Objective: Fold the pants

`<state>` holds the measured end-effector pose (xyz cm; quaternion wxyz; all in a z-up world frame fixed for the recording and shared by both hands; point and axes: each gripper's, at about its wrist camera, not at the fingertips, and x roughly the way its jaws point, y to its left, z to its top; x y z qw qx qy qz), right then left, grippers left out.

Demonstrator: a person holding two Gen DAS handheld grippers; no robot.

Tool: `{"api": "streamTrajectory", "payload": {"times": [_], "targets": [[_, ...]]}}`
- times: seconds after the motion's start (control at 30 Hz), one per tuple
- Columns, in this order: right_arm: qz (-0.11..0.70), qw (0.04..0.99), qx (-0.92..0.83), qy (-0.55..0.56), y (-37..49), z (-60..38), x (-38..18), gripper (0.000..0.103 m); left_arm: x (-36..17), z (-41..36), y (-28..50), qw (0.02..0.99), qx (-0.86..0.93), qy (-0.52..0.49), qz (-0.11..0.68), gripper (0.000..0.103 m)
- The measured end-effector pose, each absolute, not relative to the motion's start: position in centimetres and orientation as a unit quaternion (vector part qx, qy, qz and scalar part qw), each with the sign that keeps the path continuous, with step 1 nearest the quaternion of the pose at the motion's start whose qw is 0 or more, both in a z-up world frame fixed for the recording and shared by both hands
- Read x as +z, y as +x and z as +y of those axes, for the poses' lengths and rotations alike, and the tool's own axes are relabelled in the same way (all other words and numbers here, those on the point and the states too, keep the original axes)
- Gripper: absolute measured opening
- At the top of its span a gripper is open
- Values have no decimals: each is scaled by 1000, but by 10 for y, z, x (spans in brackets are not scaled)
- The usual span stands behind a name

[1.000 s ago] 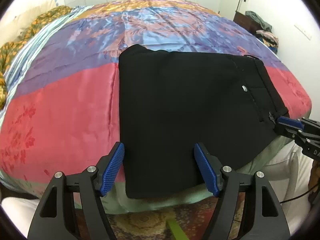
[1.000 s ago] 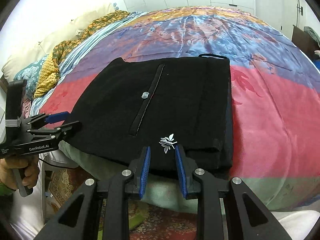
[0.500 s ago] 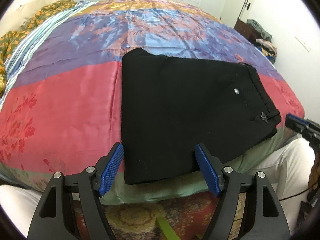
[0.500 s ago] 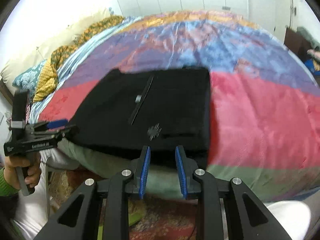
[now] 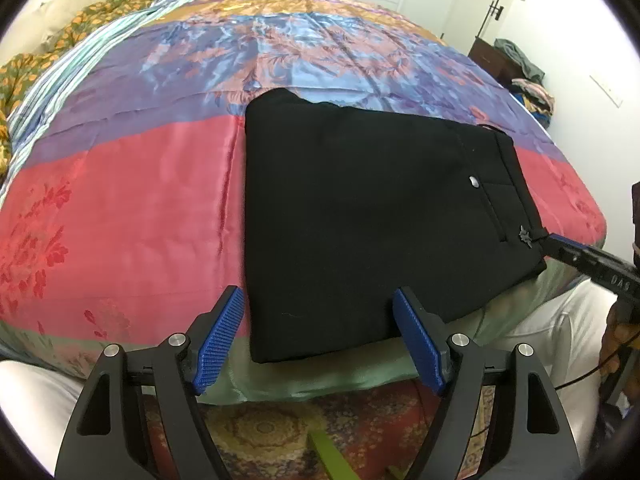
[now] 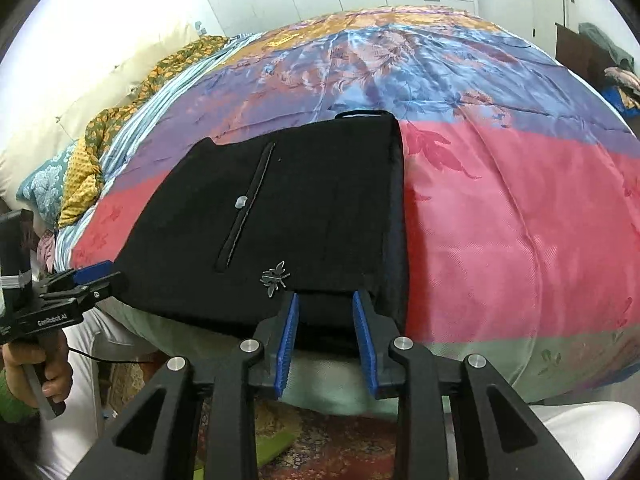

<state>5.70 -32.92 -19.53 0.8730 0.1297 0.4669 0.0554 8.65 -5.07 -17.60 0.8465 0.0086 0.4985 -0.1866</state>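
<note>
The black pants [image 5: 372, 216] lie folded into a flat block at the near edge of the bed, waistband to the right, with a silver button [image 5: 474, 181] and a small metal emblem [image 6: 274, 277] by the back pocket slit. My left gripper [image 5: 320, 332] is open and empty, its blue pads either side of the block's near left corner, just short of it. My right gripper [image 6: 325, 334] is partly open and empty at the waistband edge of the pants [image 6: 288, 216]. It shows at the right in the left wrist view [image 5: 560, 246]. The left gripper shows in the right wrist view [image 6: 96, 276].
The bed is covered by a shiny patchwork quilt [image 5: 120, 208] of red, purple and blue bands. Pillows and a yellow floral cloth [image 6: 100, 132] lie at the head. A patterned rug [image 5: 304, 420] is on the floor below. A dark cabinet with clothes [image 5: 516, 64] stands at the far right.
Both grippers pulled back from the pants and then came close again. The right gripper's jaws are a little wider. The pants have not moved.
</note>
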Motion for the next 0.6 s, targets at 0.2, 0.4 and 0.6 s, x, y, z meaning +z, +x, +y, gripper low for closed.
{"api": "streamTrajectory", "payload": {"times": [0.2, 0.4, 0.6], "targets": [[443, 864, 37, 234, 53, -375, -184, 67, -163, -23, 96, 845, -188, -31, 500, 83], [420, 825, 81, 370, 66, -419, -189, 67, -170, 12, 128, 821, -181, -96, 532, 83], [476, 782, 117, 385, 108, -421, -214, 69, -182, 17, 157, 782, -206, -144, 571, 83]]}}
